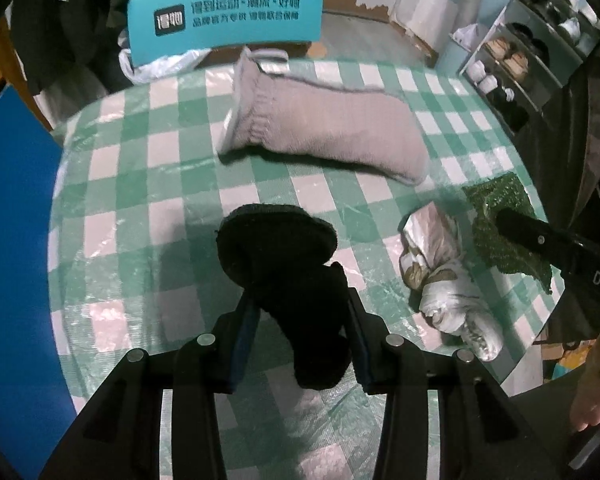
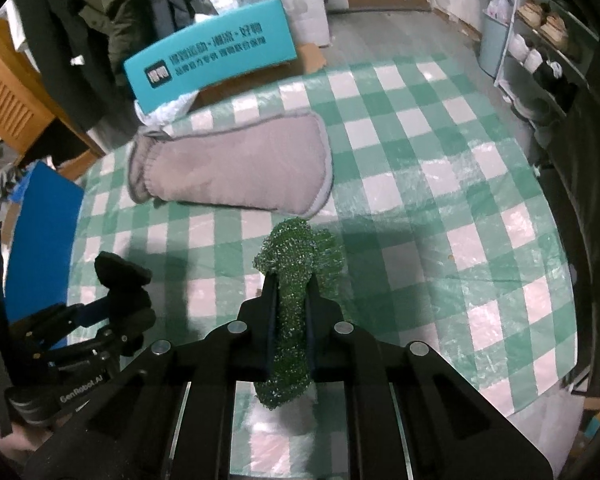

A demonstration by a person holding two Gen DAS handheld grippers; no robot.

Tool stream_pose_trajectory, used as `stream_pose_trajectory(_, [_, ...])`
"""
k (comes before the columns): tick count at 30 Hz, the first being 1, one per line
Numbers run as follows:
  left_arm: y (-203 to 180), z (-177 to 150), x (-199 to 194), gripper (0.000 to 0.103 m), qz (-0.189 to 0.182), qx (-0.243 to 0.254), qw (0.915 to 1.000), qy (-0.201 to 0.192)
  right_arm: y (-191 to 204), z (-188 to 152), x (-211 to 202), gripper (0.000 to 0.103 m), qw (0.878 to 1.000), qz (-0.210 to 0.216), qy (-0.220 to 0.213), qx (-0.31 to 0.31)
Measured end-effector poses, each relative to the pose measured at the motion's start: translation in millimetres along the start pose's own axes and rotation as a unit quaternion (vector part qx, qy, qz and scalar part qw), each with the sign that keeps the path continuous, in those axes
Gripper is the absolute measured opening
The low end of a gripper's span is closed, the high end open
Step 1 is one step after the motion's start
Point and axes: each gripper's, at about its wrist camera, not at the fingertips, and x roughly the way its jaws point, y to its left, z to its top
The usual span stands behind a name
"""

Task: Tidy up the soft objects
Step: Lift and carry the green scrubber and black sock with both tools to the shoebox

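Note:
My left gripper (image 1: 300, 284) is shut on a black sock (image 1: 284, 248) and holds it above the green-and-white checked table (image 1: 148, 184). It also shows in the right wrist view (image 2: 120, 284) at the left with the black sock (image 2: 120, 270). My right gripper (image 2: 291, 284) is shut on a green sparkly cloth (image 2: 296, 264). In the left wrist view the right gripper (image 1: 512, 220) shows at the right with the green cloth (image 1: 496, 204). A grey oven mitt (image 1: 324, 128) lies at the far side of the table; it also shows in the right wrist view (image 2: 236, 164). A crumpled white patterned cloth (image 1: 444, 272) lies at the right.
A teal box (image 1: 224, 16) with printed text stands behind the table, also in the right wrist view (image 2: 208, 60). A blue panel (image 1: 16, 240) is at the left. A shoe rack (image 1: 528, 52) stands at the far right. Dark clothes (image 2: 96, 8) hang at the back left.

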Motion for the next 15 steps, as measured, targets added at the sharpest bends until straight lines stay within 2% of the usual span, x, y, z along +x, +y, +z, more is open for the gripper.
stream_pose_trajectory(15, [14,3,-51,0.042,0.011,-0.008,0.9986,-0.051,41,12,-45,0.009,0.997,0.041,-0.051,-0.043])
